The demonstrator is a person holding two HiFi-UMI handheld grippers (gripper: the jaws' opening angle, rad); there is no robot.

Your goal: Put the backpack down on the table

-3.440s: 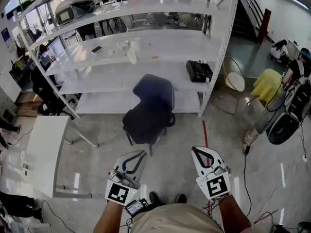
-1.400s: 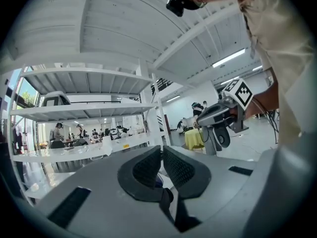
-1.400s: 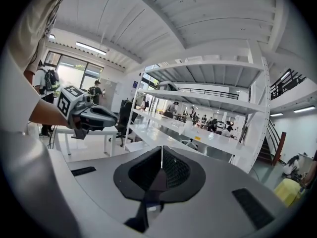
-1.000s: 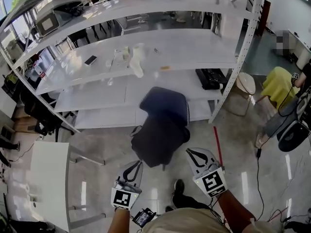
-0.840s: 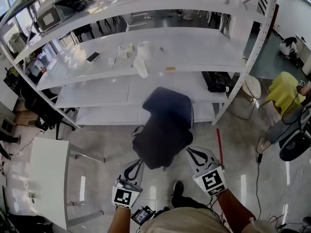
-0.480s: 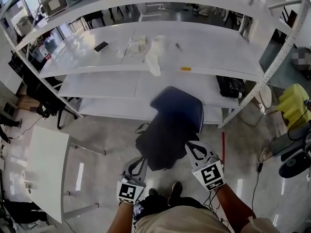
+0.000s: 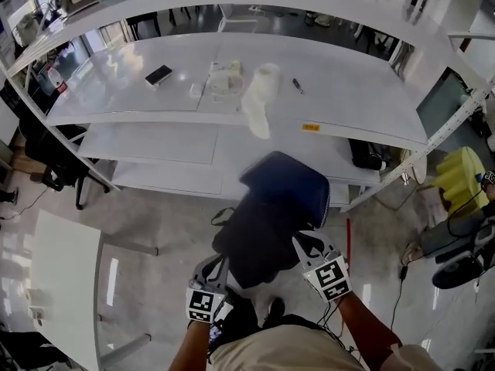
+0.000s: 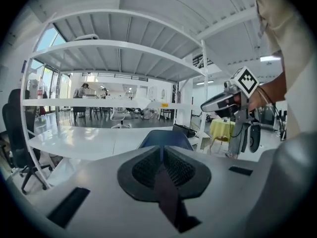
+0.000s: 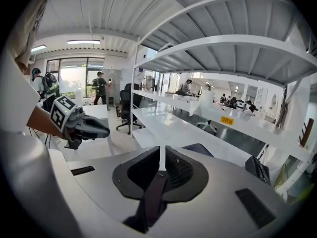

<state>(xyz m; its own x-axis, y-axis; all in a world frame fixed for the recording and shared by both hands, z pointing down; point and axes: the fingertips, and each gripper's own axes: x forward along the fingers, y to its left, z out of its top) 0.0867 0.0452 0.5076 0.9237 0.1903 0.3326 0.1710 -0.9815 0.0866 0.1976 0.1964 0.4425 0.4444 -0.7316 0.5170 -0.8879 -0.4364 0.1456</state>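
A dark backpack (image 7: 267, 215), navy at its top and black below, hangs in front of me over the floor. My left gripper (image 7: 219, 263) is shut on a dark backpack strap (image 8: 168, 197) that runs back between its jaws. My right gripper (image 7: 300, 243) is shut on the other strap (image 9: 151, 195). The backpack's blue top (image 8: 163, 138) peeks over the left gripper's jaws. The long white table shelf (image 7: 363, 99) of the rack lies just beyond the backpack. Each gripper shows in the other's view: the right gripper (image 8: 223, 102) and the left gripper (image 9: 96, 128).
On the white shelf lie a phone (image 7: 158, 75), a paper roll (image 7: 261, 91), small white things (image 7: 224, 83) and a pen (image 7: 298, 86). A black case (image 7: 365, 154) sits on the lower shelf. A white table (image 7: 62, 277) stands at left, an office chair (image 7: 46, 157) beyond it.
The rack has come much closer and now fills the upper view. Both grippers and the hanging backpack have sunk lower and moved forward toward the shelf. Both stay shut on the straps.
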